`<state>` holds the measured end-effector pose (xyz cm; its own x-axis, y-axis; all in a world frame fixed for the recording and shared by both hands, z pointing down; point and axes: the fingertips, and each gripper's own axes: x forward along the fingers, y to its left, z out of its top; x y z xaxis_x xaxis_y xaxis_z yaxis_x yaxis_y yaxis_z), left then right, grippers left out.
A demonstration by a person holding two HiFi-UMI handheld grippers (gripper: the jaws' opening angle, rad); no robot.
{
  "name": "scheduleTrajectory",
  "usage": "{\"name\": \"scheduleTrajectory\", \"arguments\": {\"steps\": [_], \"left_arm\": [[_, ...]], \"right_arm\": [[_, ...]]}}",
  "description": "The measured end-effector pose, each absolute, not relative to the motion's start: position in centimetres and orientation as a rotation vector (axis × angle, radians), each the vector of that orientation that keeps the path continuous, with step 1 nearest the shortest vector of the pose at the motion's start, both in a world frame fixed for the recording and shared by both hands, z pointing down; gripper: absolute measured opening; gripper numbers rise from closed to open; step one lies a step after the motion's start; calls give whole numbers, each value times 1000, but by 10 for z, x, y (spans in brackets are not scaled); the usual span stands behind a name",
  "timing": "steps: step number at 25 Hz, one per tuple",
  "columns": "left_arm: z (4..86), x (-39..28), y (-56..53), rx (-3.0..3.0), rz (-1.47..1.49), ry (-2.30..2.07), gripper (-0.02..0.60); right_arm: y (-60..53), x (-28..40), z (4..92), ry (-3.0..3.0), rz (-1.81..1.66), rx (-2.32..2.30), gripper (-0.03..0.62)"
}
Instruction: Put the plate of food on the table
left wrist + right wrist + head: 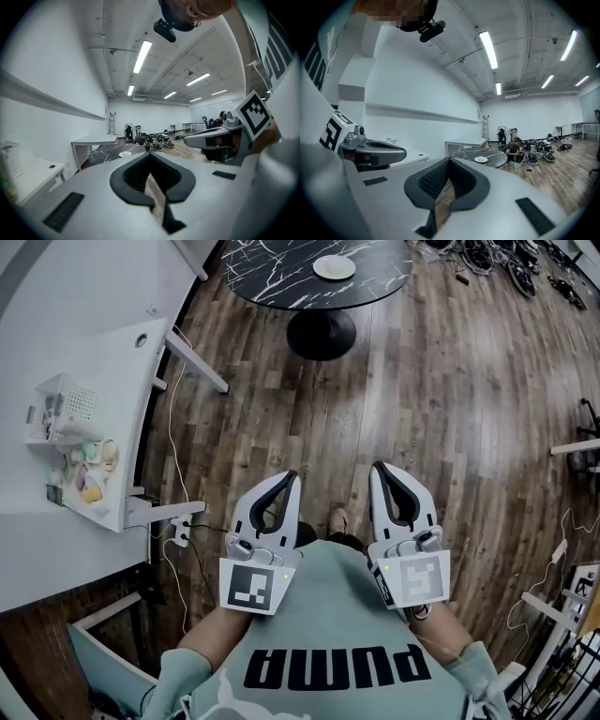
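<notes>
Nearest, held against the person's green sweatshirt [328, 615], the left gripper [290, 476] and the right gripper [378, 468] sit side by side, pointing forward over the wooden floor [450, 409]. Each has its jaws closed tip to tip, with nothing between them. Further out on the left, a white desk [94, 362] carries a wire basket [70, 399] and some small pastel-coloured items [92, 470], too small to identify. Farthest ahead, a white plate [334, 267] rests on the round black marble table [281, 277], well apart from both grippers.

Open wood floor [450, 409] — table [272, 277] ahead
</notes>
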<state>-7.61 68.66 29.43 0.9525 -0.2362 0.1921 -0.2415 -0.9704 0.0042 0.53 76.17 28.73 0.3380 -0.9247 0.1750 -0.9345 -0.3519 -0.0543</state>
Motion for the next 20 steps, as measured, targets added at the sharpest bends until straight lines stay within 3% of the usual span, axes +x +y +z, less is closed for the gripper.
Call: {"name": "scheduleTrajectory", "arguments": {"steps": [9,20], "left_arm": [[297,-126,670,3066,305,-427,6],[296,-140,664,3074,280,-368,6]], "right_arm": [[753,-39,286,-1706,282,2534,8],[743,-62,293,-1700,301,2528,6]]}}
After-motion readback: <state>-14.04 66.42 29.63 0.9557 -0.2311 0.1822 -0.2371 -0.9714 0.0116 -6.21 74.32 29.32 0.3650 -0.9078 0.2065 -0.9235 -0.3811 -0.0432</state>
